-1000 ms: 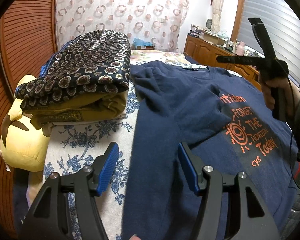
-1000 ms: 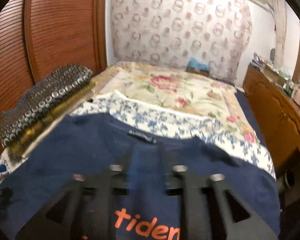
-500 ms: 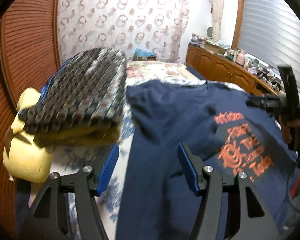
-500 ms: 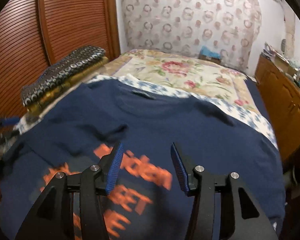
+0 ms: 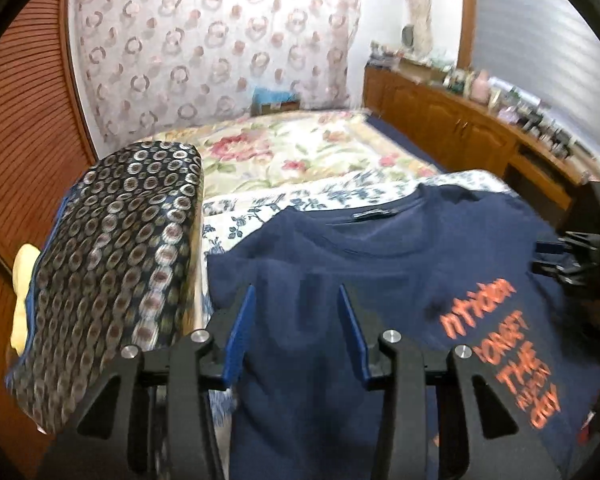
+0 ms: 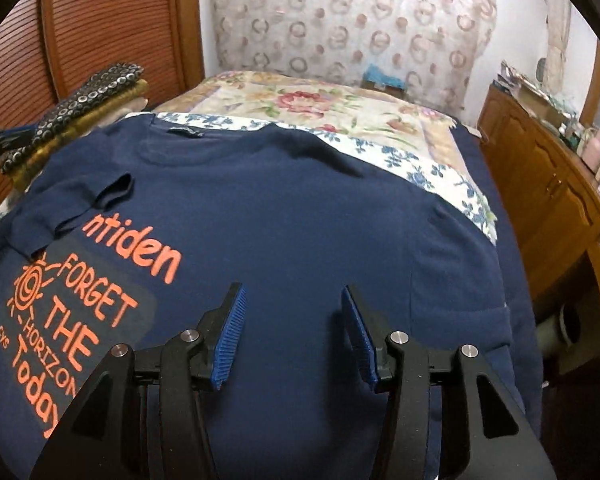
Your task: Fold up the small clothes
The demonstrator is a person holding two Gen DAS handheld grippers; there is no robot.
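The navy T-shirt point(image 6: 300, 216) bears orange print on its front: the letters "ntiden" run across the chest, their start hidden under the folded-in sleeve point(image 6: 72, 212). Below them, on a darker panel beside a sun drawing, the print reads "FORGET THE HORIZON Today", with small letters that look like "cys" at the left edge. The small label point(image 6: 185, 133) inside the far neckline carries writing too small to read.
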